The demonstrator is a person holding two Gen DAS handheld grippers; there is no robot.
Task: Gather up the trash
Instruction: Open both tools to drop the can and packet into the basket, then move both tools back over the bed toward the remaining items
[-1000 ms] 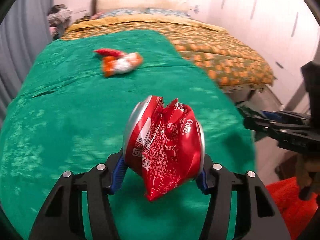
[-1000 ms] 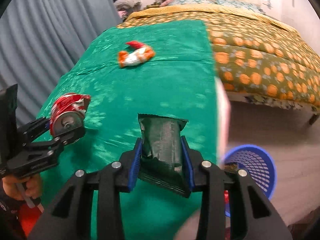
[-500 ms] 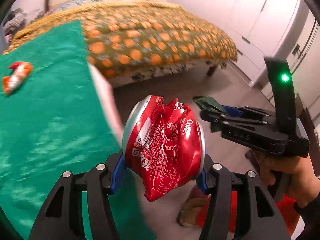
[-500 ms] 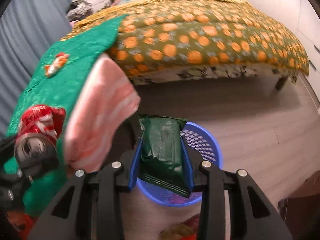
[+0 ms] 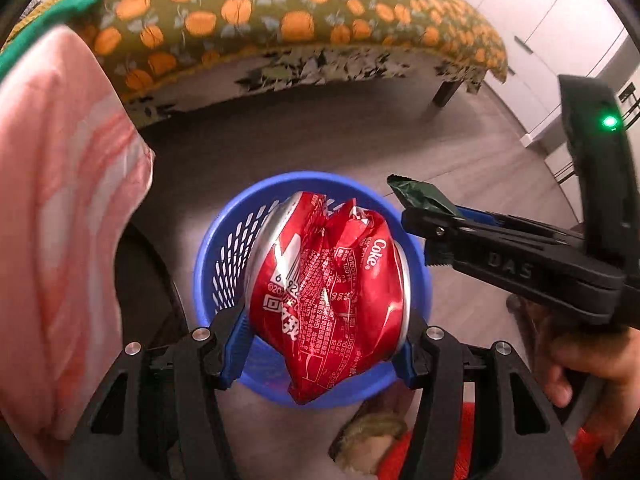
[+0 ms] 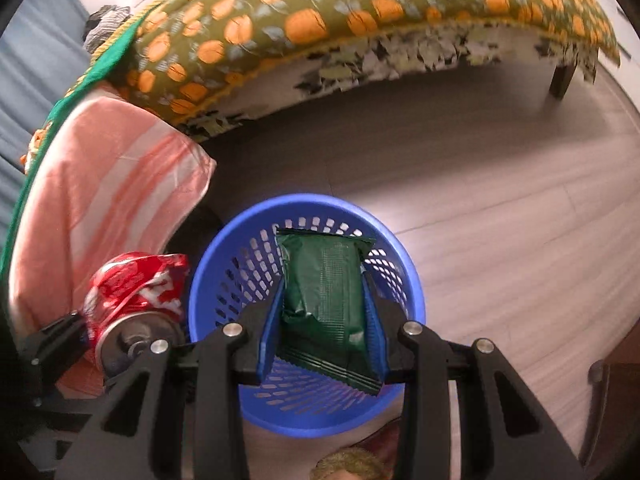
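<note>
My left gripper (image 5: 324, 340) is shut on a crushed red Coke can (image 5: 328, 292) and holds it over the blue perforated basket (image 5: 224, 240) on the floor. My right gripper (image 6: 322, 336) is shut on a dark green snack wrapper (image 6: 326, 292) and holds it over the same basket (image 6: 240, 264). The can (image 6: 136, 296) and the left gripper show at the lower left of the right wrist view, beside the basket's rim. The right gripper (image 5: 420, 224) with the wrapper (image 5: 420, 196) shows at the right of the left wrist view.
A pink striped cloth (image 5: 60, 184) hangs over the bed's edge at the left, close to the basket. The bed with the orange-patterned cover (image 6: 360, 12) runs across the back. Grey wood floor (image 6: 500, 184) lies to the right. A bed leg (image 5: 446, 92) stands at the far right.
Both grippers have swung away from the green bedspread and down over the blue basket, with the can and the wrapper still held. The basket is now right under both.
</note>
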